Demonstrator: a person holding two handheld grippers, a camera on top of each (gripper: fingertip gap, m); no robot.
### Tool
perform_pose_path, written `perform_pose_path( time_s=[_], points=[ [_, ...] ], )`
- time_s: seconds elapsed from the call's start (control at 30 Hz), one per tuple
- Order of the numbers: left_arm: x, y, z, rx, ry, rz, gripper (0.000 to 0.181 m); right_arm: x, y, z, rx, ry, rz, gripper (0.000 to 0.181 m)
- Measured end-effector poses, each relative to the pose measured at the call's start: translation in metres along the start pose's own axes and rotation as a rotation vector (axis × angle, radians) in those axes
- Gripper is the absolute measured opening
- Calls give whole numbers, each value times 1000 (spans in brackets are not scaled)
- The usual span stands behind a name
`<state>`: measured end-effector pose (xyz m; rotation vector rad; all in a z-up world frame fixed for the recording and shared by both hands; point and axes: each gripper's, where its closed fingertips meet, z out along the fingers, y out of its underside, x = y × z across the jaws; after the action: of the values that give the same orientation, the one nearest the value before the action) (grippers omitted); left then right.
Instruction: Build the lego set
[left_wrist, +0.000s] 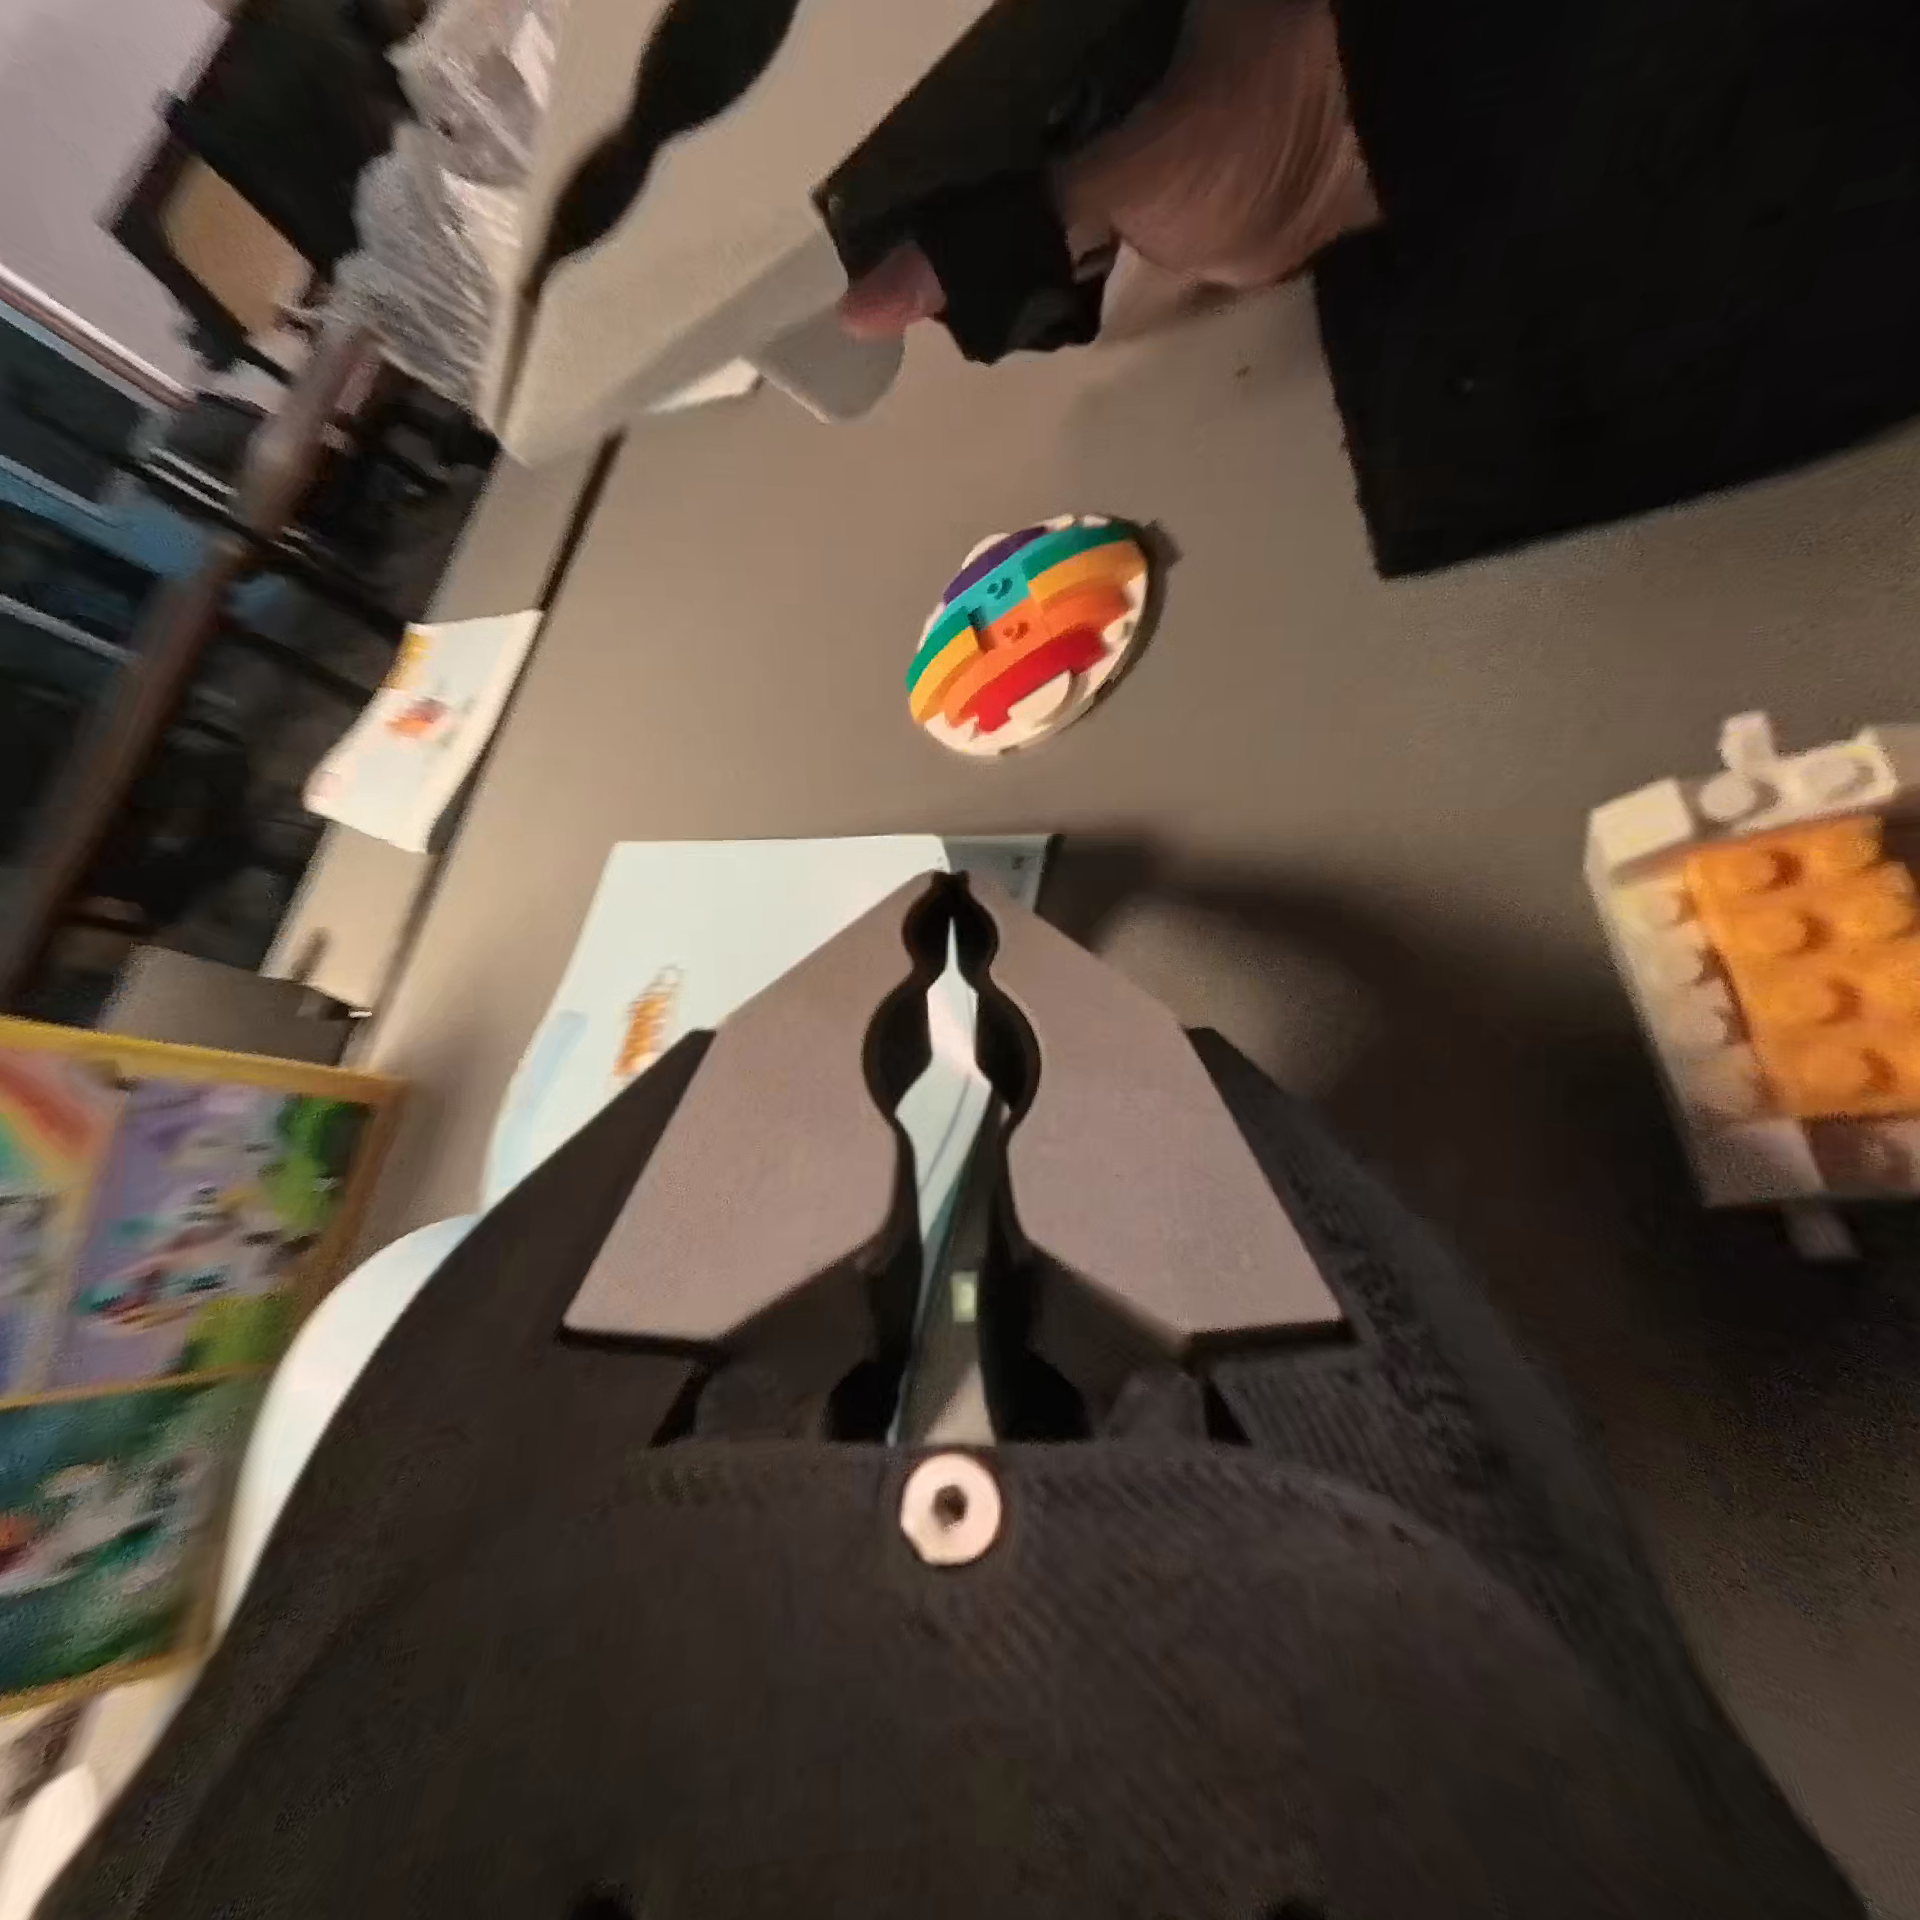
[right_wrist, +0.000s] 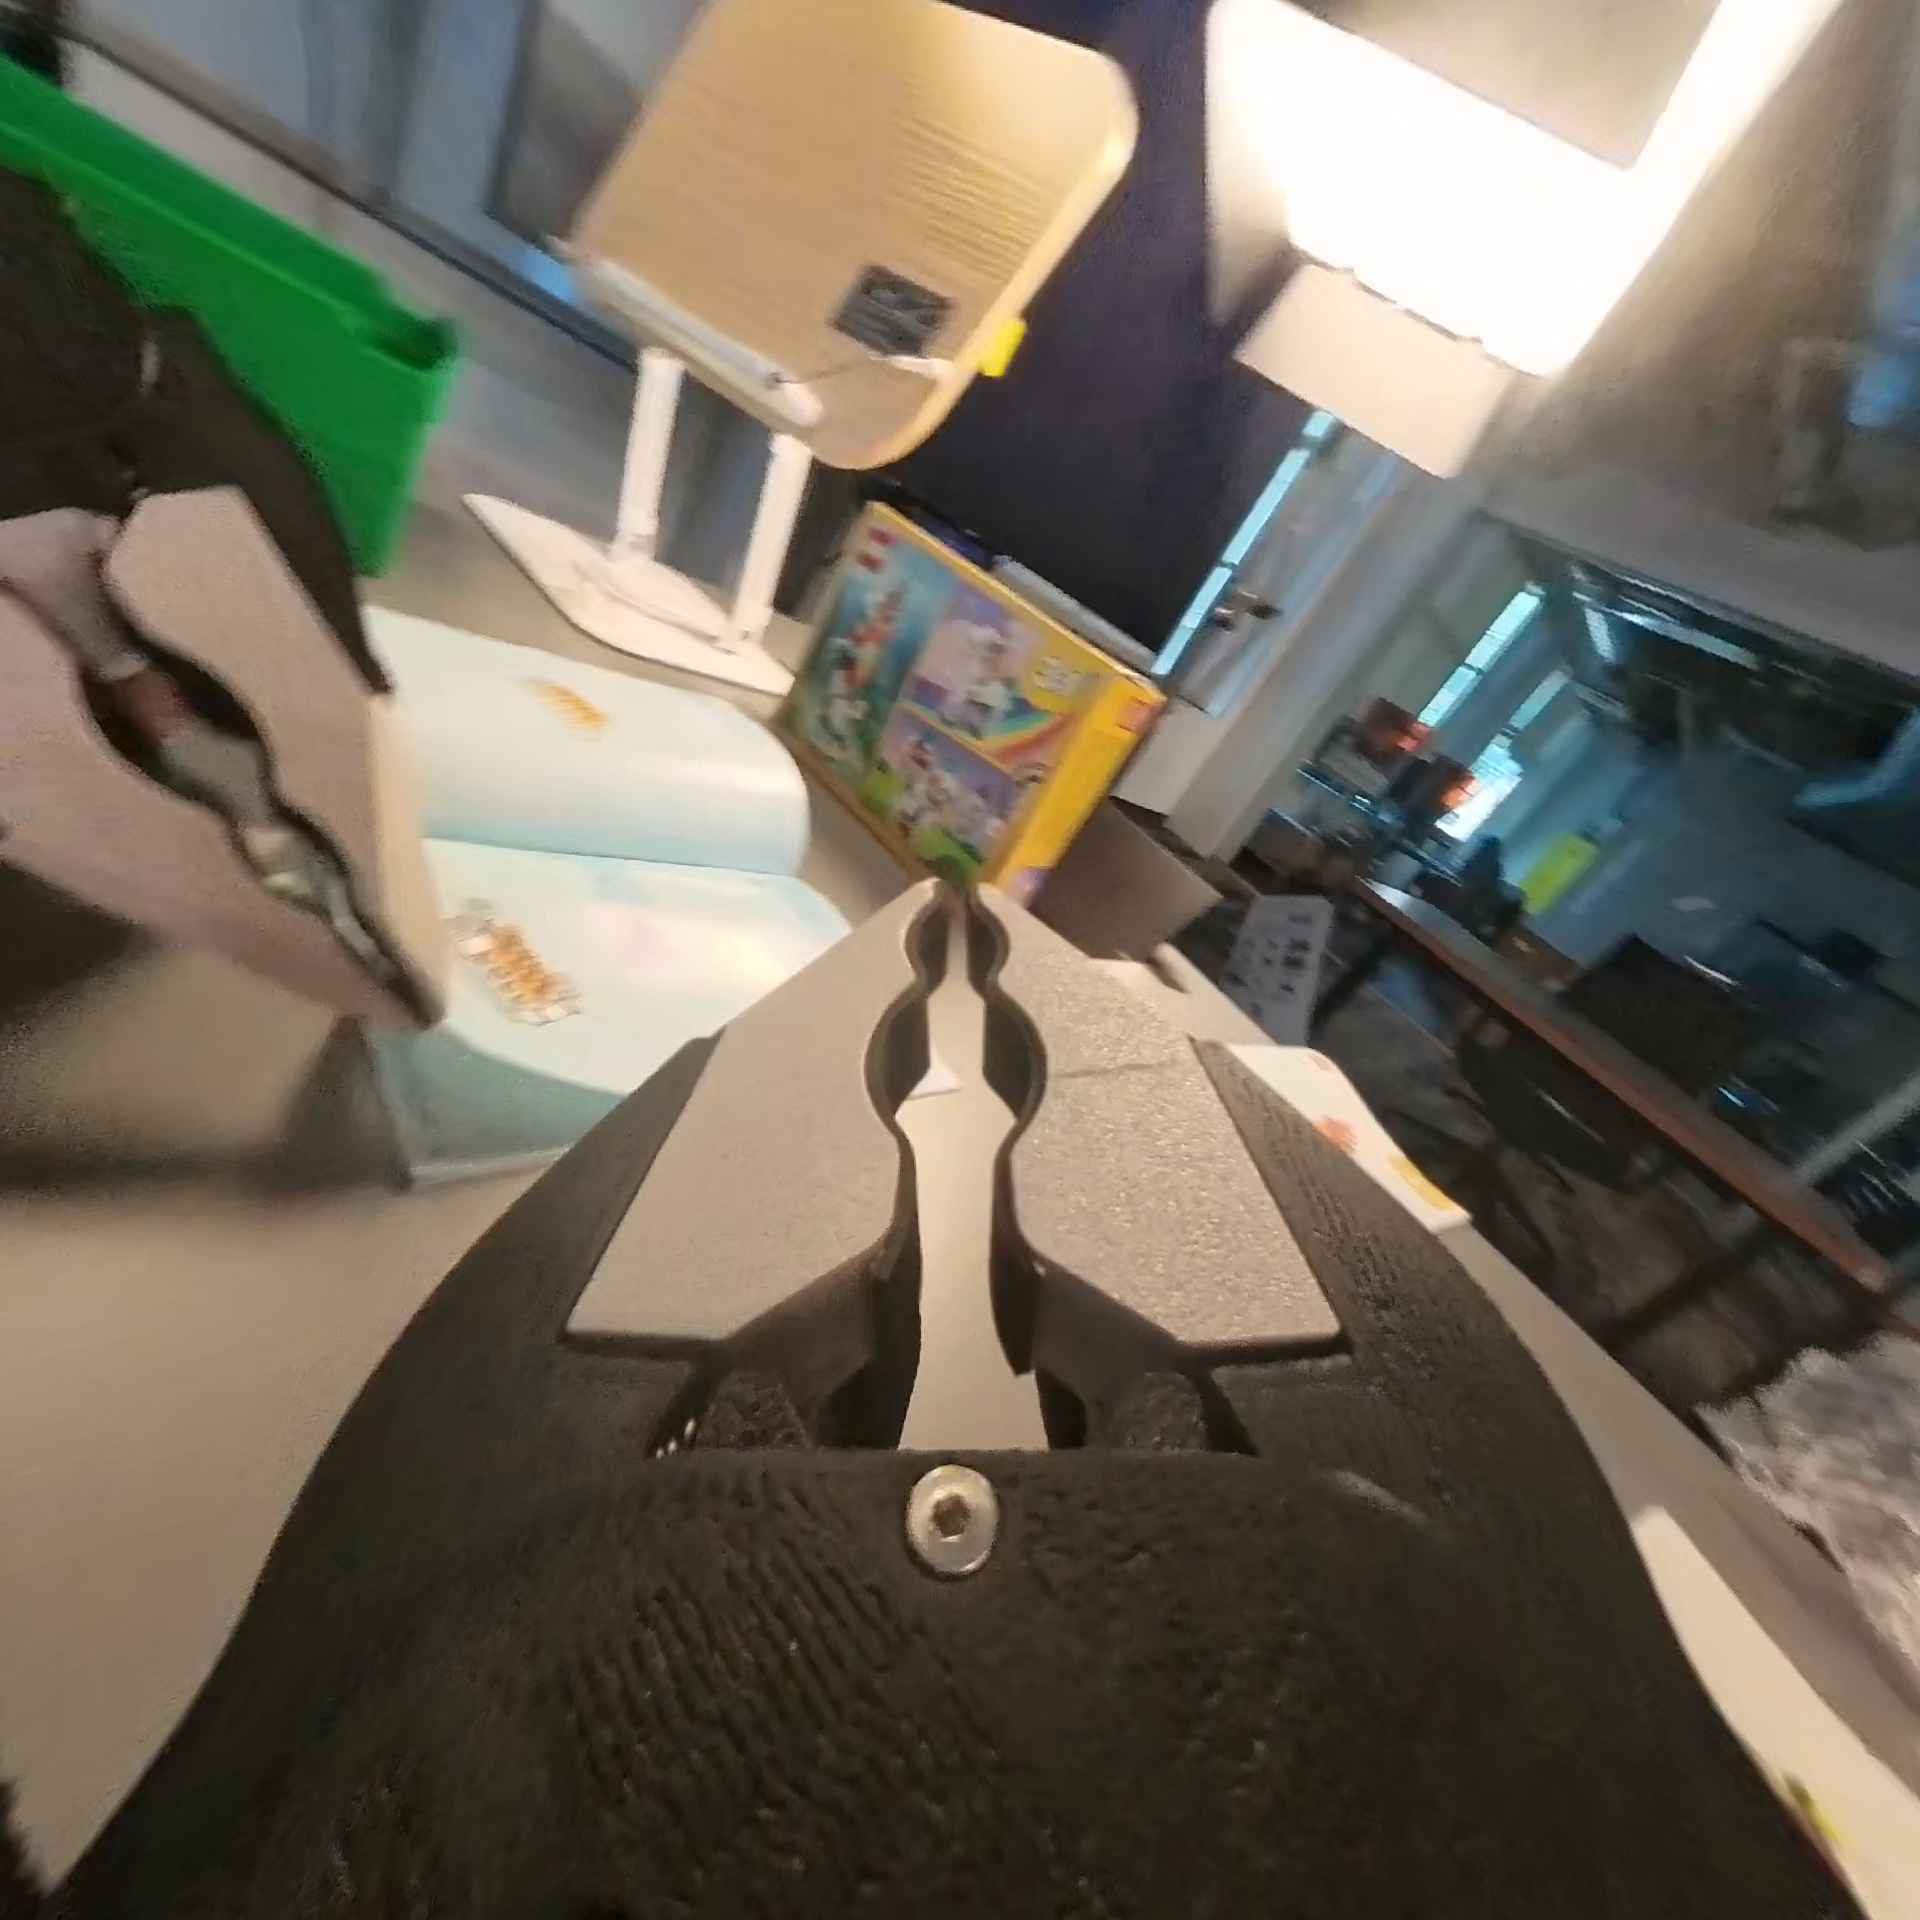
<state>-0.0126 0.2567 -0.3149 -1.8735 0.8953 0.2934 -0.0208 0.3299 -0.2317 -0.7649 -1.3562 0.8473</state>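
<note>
Two lego builds lie on the grey table (left_wrist: 1299, 727) in the left wrist view: a round rainbow disc (left_wrist: 1029, 634) of curved red, orange, yellow, green, teal and purple bricks on a white base, flat on the table, and a white and orange block (left_wrist: 1766, 977) of studded bricks, off to the right of the disc and apart from it. On the near side of the disc, close to it but not touching, lies the open instruction booklet (left_wrist: 748, 935), pale blue, with the left gripper (left_wrist: 954, 883) over it; its jaws are closed tip to tip and hold nothing. To the left of the disc sits a loose printed sheet (left_wrist: 426, 727) at the table edge, and further toward the lower left the lego box (left_wrist: 156, 1330) with its yellow border. Beyond the disc, a person's hand (left_wrist: 894, 286) and dark sleeve hold the right gripper. In the right wrist view the right gripper (right_wrist: 954, 899) also has its jaws pressed together, empty, and points over the table toward the lego box (right_wrist: 966, 717), which stands upright past the booklet (right_wrist: 582, 790). The left gripper (right_wrist: 410, 997) shows at the left, tips down on the booklet page, with a green handle behind it. A white stand (right_wrist: 717, 520) holding a tan panel rises behind the box.
</note>
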Motion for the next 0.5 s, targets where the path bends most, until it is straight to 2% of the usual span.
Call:
perform_pose_path(
  time_s=[0.13, 0.2, 0.37, 0.5],
  points=[
    [-9, 1, -10, -39, -174, 196, 0, -46, 3, 5, -45, -240, -50, 0],
    [-16, -1, -12, -49, -244, 253, 0, -60, 3, 5, -58, -303, -83, 0],
    [-36, -4, -21, -34, -358, 219, 0, -85, 4, 0, -91, -414, -181, 0],
    [-45, -13, -32, 45, -389, 144, 0, -104, 19, 6, -193, -475, -295, 0]
  ],
)
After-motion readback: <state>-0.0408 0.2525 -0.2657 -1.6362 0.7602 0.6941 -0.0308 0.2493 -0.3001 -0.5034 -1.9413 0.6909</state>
